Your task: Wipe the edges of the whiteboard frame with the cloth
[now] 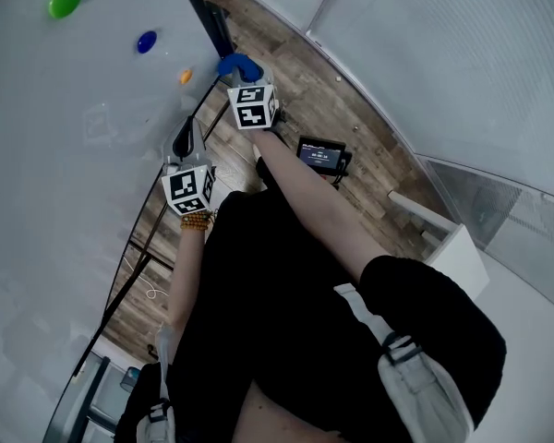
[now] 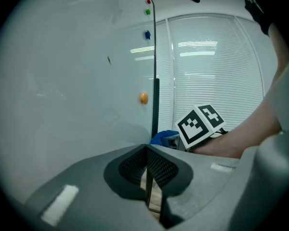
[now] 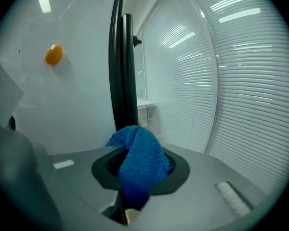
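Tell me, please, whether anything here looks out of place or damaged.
Nothing stands out. The right gripper is shut on the blue cloth at the dark frame of the whiteboard. The left gripper is shut and empty. The orange magnet sits on the whiteboard.

Cool, even overhead lighting throughout, with ceiling strip lights reflected as glare streaks on the whiteboard (image 3: 53, 90) and the blinds (image 2: 207, 71); shadows faint and diffuse; both gripper views show strong fisheye bending, black vignetted corners and a soft, unfocused near foreground.
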`<state>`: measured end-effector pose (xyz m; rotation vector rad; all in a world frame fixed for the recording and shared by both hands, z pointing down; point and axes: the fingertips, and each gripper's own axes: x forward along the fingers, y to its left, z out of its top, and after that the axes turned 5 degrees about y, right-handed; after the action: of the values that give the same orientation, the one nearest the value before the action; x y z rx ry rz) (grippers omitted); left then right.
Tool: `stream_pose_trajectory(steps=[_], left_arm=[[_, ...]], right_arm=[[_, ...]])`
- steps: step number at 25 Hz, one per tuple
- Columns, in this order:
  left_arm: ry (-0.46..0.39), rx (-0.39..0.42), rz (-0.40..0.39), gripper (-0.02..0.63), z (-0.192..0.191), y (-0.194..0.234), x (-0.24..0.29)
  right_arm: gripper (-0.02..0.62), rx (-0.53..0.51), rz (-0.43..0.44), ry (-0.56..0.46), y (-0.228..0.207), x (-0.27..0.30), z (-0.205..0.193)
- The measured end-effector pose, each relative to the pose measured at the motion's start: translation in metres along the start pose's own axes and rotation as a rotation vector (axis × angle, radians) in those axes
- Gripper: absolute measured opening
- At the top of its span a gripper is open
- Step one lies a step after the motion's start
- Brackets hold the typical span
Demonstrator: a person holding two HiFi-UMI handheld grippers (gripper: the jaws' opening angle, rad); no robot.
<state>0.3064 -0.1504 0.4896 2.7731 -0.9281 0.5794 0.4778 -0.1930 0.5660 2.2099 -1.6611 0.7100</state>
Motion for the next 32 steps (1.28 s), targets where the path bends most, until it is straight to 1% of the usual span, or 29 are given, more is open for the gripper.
stream_pose_trajectory(steps=[3,5,7,9,11,14,17,20,22,26,30,32], left_arm=[[-0.062,0.020,-0.017,0.098,0.022,0.005,-0.018],[-0.102,0.026,-0.022,0.098,0.033,0.012,-0.036],[-0.132,0.030,-0.021,0.098,0.043,0.017,-0.052],[-0.155,0.038,-0.016,0.098,0.053,0.016,-0.062],[-0.178,0.052,-0.005,0.098,0.062,0.017,-0.071],[-0.217,0.063,0.013,0.098,0.076,0.022,-0.093],[-0.259,0.069,0.039,0.098,0.090,0.033,-0.127],[-0.292,0.074,0.082,0.098,0.099,0.045,-0.168],[-0.303,0.071,0.107,0.098,0.098,0.054,-0.182],[-0.299,0.061,0.146,0.098,0.087,0.068,-0.191],[-0.305,0.053,0.181,0.098,0.081,0.082,-0.226],[-0.307,0.049,0.194,0.098,0.074,0.088,-0.243]], right_arm=[[0.097,0.028,-0.051,-0.047,-0.002,-0.022,0.019],[0.097,0.032,-0.070,-0.090,0.005,-0.044,0.034],[0.097,0.023,-0.080,-0.143,0.009,-0.071,0.050],[0.097,0.012,-0.071,-0.200,0.013,-0.099,0.064],[0.097,-0.010,-0.042,-0.256,0.027,-0.126,0.077],[0.097,-0.064,0.021,-0.331,0.062,-0.168,0.092],[0.097,-0.118,0.085,-0.399,0.106,-0.213,0.108],[0.097,-0.172,0.146,-0.461,0.148,-0.257,0.120],[0.097,-0.198,0.180,-0.489,0.166,-0.273,0.123],[0.097,-0.244,0.241,-0.511,0.188,-0.284,0.120],[0.097,-0.348,0.300,-0.556,0.228,-0.317,0.122],[0.097,-0.364,0.333,-0.563,0.248,-0.330,0.119]])
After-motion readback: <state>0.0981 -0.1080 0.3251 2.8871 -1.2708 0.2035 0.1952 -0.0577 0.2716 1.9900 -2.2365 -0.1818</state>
